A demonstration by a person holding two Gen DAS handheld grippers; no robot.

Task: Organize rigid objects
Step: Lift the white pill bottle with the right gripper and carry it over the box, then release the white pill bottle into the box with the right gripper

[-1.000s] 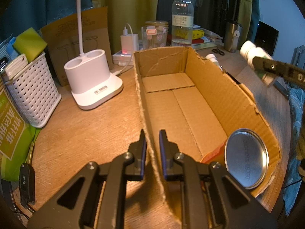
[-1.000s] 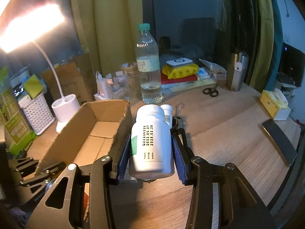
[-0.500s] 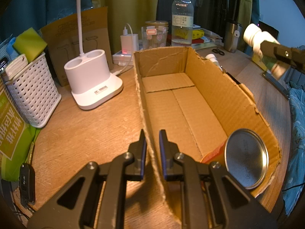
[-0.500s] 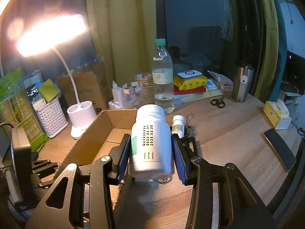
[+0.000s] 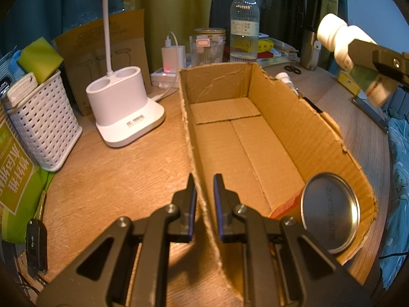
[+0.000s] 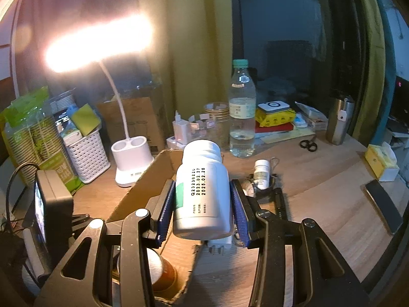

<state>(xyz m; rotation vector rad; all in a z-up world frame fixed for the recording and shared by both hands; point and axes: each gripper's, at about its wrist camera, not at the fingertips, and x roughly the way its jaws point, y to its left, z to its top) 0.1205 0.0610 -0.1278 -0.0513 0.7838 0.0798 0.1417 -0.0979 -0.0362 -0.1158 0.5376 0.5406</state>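
Right gripper (image 6: 203, 206) clamps one white bottle (image 6: 202, 192) | left gripper (image 5: 204, 199) pinches box wall (image 5: 196, 158) | one can (image 5: 329, 212) inside

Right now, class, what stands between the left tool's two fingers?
The cardboard box's near side wall runs between the left tool fingers, seen in the left wrist view.
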